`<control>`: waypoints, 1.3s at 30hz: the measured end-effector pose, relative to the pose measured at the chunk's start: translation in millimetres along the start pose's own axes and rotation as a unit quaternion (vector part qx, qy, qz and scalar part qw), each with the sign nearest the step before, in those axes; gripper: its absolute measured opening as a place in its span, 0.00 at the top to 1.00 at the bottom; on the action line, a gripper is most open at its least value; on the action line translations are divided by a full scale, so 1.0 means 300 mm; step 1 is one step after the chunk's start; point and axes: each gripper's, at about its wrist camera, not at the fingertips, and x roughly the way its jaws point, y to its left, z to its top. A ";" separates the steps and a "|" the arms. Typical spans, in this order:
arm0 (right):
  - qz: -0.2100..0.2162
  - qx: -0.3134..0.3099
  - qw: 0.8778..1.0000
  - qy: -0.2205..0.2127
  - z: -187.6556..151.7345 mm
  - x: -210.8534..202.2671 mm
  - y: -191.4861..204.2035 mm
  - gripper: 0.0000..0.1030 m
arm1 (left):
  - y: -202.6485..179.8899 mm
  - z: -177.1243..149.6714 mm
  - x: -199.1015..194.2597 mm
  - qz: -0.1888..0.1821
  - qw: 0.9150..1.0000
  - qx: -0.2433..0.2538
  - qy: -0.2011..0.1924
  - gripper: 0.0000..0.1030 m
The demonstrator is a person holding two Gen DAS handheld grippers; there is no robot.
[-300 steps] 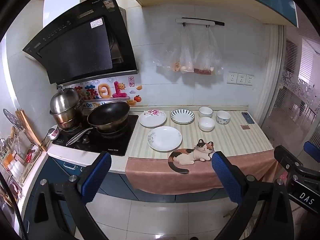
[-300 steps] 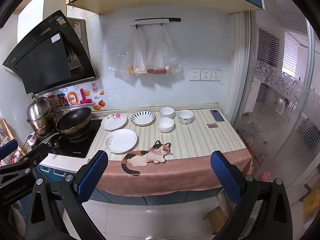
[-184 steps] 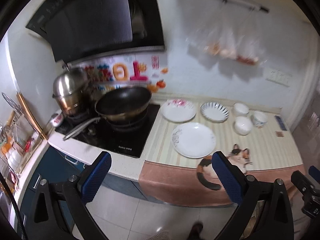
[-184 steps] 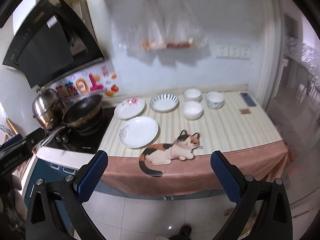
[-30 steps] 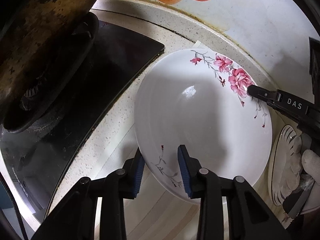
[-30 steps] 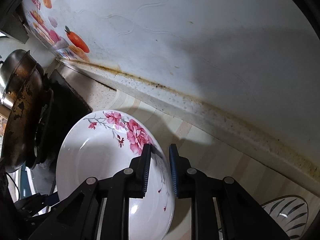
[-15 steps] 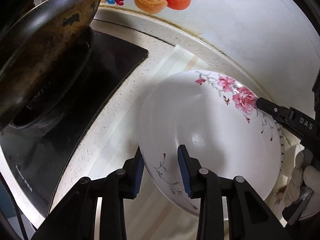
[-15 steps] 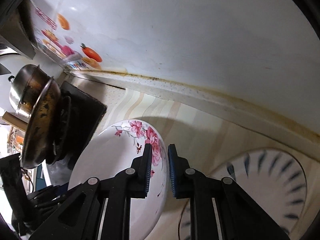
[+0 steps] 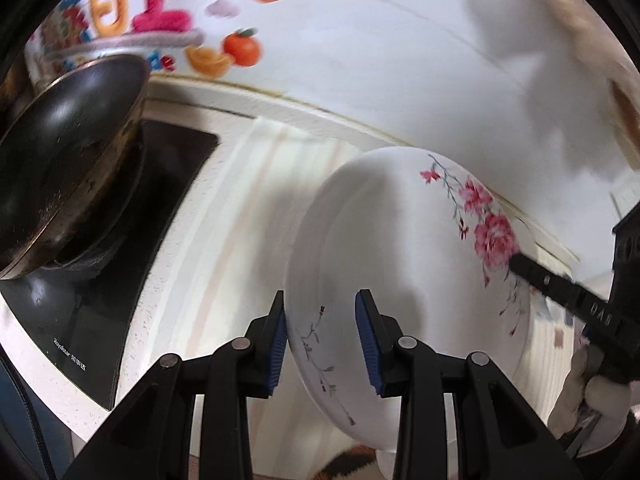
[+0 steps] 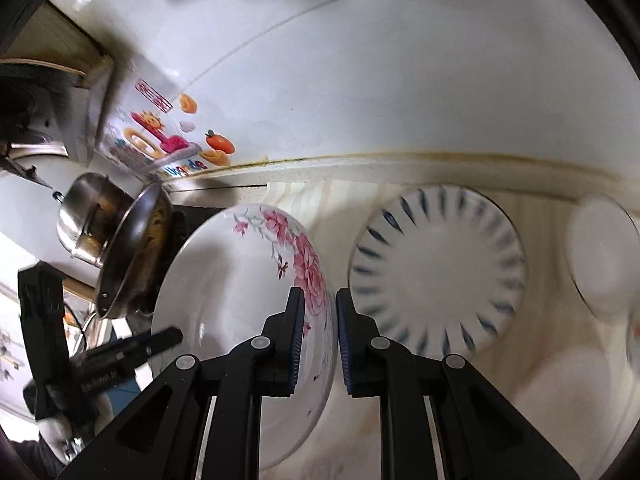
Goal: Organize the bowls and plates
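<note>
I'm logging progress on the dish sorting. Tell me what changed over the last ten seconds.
Both tongs were open and far from the counter; now the left tongs and right tongs clamp opposite rims of the flowered plate, lifted off the counter and carried toward the blue-striped plate. That plate, the white bowl and the wok stayed put.

2 plates: floral plate [image 10: 240, 280], striped plate [image 10: 436, 272]; 1 bowl [image 10: 600, 256]; 1 wok [image 9: 68, 152]; 1 steel pot [image 10: 88, 220].
</note>
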 end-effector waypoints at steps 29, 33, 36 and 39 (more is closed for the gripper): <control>-0.045 0.197 0.979 -0.029 -0.781 -0.392 -0.441 0.82 | -0.341 -0.345 0.242 -0.006 0.979 0.165 0.122 0.71; -0.049 0.200 0.978 -0.022 -0.790 -0.370 -0.459 0.82 | -0.351 -0.367 0.266 0.003 0.976 0.172 0.130 0.71; -0.050 0.201 0.978 -0.018 -0.782 -0.359 -0.464 0.82 | -0.357 -0.380 0.281 0.011 0.975 0.177 0.135 0.71; -0.054 0.198 0.979 -0.014 -0.779 -0.349 -0.464 0.82 | -0.355 -0.393 0.292 0.017 0.974 0.179 0.140 0.71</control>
